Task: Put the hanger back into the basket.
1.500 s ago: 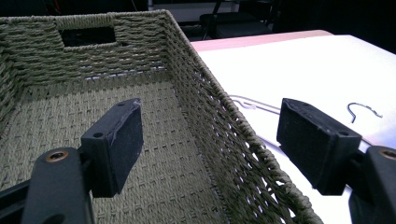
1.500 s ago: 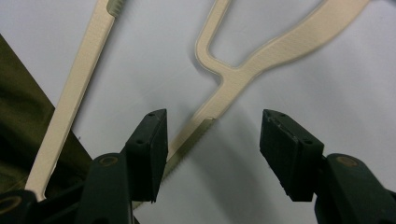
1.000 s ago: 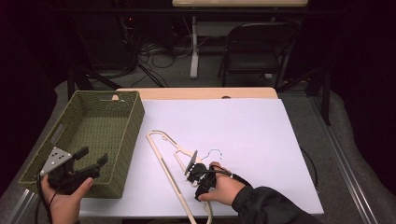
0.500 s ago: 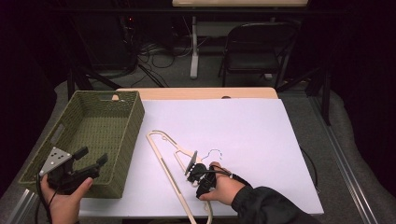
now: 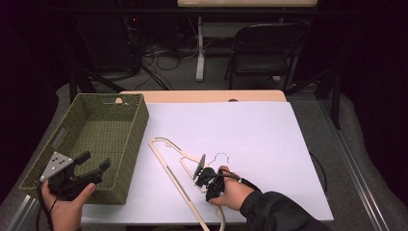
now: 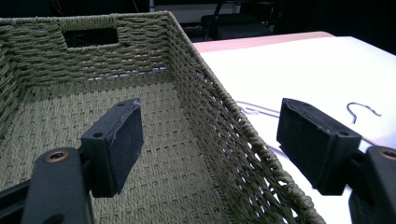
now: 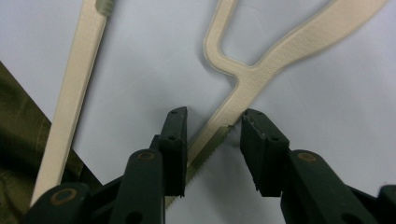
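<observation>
1. Your work piece is the cream plastic hanger [image 5: 175, 166], lying flat on the white table cover [image 5: 269, 139], just beside the right wall of the green woven basket [image 5: 126, 144]. Its wire hook [image 5: 220, 156] points away from the basket, toward the open middle of the sheet.

2. Expect it to be light and thin. It looks stiff enough to lift by one arm, but the long span will likely swing and droop from an off-centre hold. The smooth plastic may slide between flat pads.

3. The ridged, saw-toothed strip on the shoulder arm, seen in the right gripper view [image 7: 205, 149], is your best purchase: the teeth should bite against the pads. A hold nearer the neck, by the hook, would balance better.

4. Your right gripper [image 7: 212, 140] straddles that ridged arm. Its jaws have just been closing, with the arm between them. The left pad [image 7: 180, 140] sits against the arm's edge, while the right pad [image 7: 254, 144] meets only the strip's upper end. I can't tell whether the squeeze is firm yet, so don't count it as a grip.

5. Your left gripper [image 5: 91, 166] hovers over the basket's near right corner, jaws wide apart and carrying nothing. In the left gripper view, the basket wall [image 6: 219, 121] runs between its jaws. The hanger lies well to its right.

6. The hanger is longer than the basket is wide, so I judge it needs turning lengthwise to go in.
</observation>
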`<state>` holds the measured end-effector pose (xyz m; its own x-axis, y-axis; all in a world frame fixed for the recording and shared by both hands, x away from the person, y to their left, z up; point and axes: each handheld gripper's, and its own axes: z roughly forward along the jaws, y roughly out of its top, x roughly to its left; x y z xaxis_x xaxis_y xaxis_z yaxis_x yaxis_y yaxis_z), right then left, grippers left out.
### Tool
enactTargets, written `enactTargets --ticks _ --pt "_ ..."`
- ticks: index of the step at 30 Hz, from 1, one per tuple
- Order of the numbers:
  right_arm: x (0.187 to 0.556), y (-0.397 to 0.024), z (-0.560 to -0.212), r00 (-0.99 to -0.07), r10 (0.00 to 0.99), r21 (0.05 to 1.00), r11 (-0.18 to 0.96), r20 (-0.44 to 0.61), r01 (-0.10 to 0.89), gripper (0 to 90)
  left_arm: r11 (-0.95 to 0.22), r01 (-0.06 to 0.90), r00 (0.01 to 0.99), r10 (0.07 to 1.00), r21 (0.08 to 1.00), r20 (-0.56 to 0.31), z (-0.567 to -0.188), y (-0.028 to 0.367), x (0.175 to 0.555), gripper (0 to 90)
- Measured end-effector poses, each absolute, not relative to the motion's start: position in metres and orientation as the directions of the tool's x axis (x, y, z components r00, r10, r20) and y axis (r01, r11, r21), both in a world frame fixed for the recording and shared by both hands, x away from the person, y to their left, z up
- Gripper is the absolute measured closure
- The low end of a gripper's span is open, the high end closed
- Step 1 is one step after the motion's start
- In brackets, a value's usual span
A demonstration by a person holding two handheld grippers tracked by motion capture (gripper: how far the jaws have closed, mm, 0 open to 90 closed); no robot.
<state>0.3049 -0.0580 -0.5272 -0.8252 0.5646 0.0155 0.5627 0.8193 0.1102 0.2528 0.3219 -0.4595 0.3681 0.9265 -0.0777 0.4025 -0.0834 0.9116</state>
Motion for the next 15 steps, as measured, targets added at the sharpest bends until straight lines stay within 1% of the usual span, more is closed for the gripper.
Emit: enactTargets --ticks 4,6,7,9,13,15 --pt "0.307 -0.065 -0.527 -0.817 0.577 0.1 0.812 0.007 0.575 68.6 -0.087 0.404 0.369 0.926 0.911 -0.075 -0.46 0.321 0.253 22.7" --pt "0.309 -0.07 -0.526 -0.813 0.582 0.095 0.808 0.02 0.581 70.3 -0.085 0.405 0.368 0.927 0.911 -0.076 -0.46 0.321 0.253 22.7" --pt "0.31 -0.072 -0.527 -0.812 0.584 0.104 0.806 0.014 0.582 71.0 -0.085 0.403 0.368 0.926 0.911 -0.077 -0.46 0.321 0.253 22.7" --pt "0.312 -0.075 -0.526 -0.804 0.594 0.086 0.8 0.021 0.593 72.7 -0.086 0.404 0.369 0.926 0.911 -0.076 -0.46 0.321 0.253 22.7" --pt "0.315 -0.082 -0.526 -0.801 0.598 0.078 0.798 0.026 0.598 77.1 -0.091 0.405 0.37 0.926 0.91 -0.072 -0.46 0.32 0.253 22.7" --pt "0.317 -0.083 -0.525 -0.798 0.602 0.063 0.796 0.021 0.602 77.7 -0.09 0.405 0.37 0.926 0.91 -0.073 -0.46 0.32 0.254 22.7"
